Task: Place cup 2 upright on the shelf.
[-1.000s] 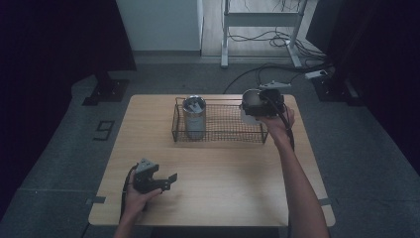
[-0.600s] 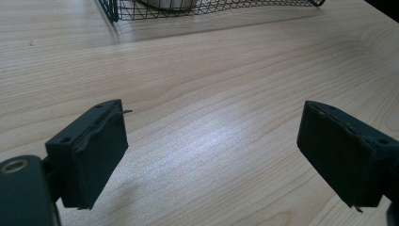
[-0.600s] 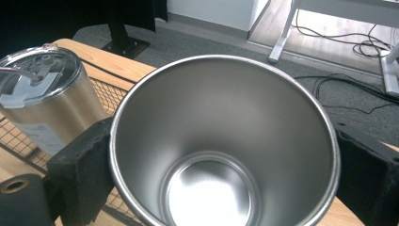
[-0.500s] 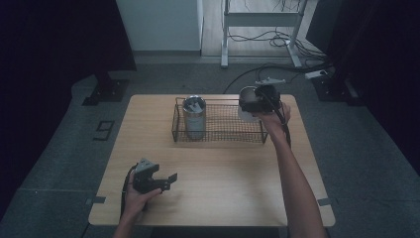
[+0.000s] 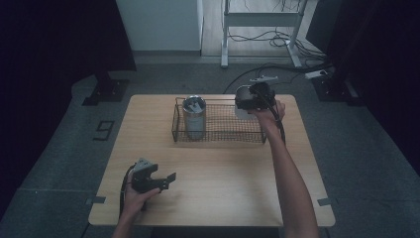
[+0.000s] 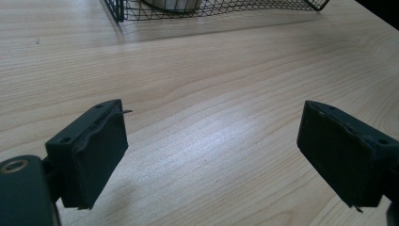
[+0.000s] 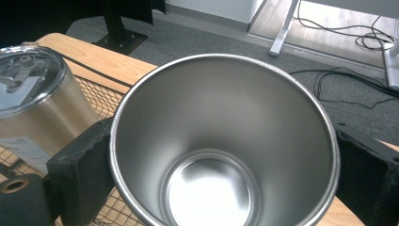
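A lidless steel tumbler sits between the jaws of my right gripper, which is shut on its sides. In the high view that gripper holds the tumbler just above the right end of a black wire basket. A second steel tumbler with a clear lid stands upright in the basket's left end; it is close by on the left in the right gripper view. My left gripper rests low at the table's front left, open, with bare wood between its jaws.
The wooden table has free surface in front of the basket. The basket's mesh wall lies ahead of the left gripper. Beyond the far edge are a metal stand, floor cables and a dark stand base.
The right gripper has carried the open tumbler leftward, from beside the basket's right end to over it. The left gripper has stayed put.
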